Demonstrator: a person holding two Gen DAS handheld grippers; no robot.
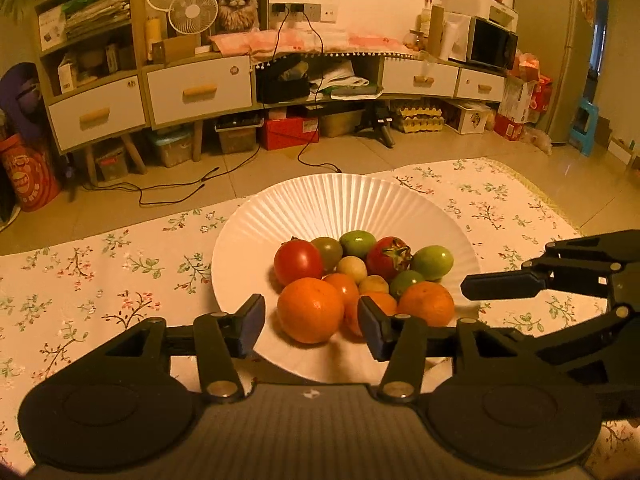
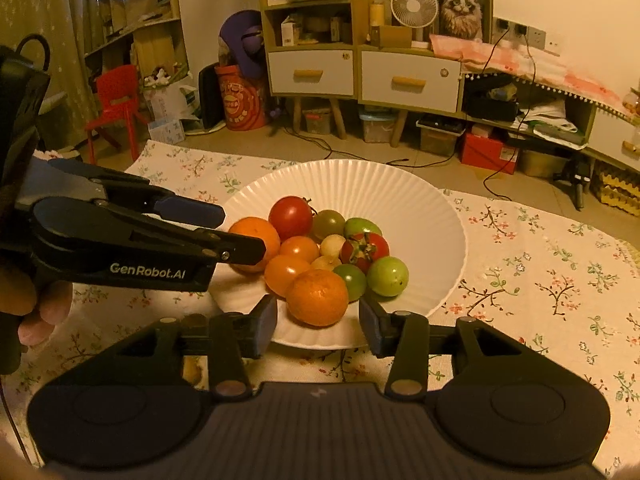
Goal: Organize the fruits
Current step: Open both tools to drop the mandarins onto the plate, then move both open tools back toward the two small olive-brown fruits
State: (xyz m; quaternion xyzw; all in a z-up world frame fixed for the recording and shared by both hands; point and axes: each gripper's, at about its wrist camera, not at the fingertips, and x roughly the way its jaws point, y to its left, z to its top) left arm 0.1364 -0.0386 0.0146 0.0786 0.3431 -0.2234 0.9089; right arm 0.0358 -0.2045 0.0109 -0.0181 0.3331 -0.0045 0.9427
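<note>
Left gripper jaws part-open, straddling the near-left orange without the pads pressing it; nothing gripped. Left wrist view: white fluted plate on the floral cloth holds all the fruit in one heap: two red tomatoes, green tomatoes, small pale fruits, oranges in front. Right gripper comes in from the right, tips at the plate rim. Right wrist view: right gripper jaws part-open either side of the nearest orange, pads clear of it. Same plate, same heap; left gripper reaches in from the left, tips beside the far-left orange.
</note>
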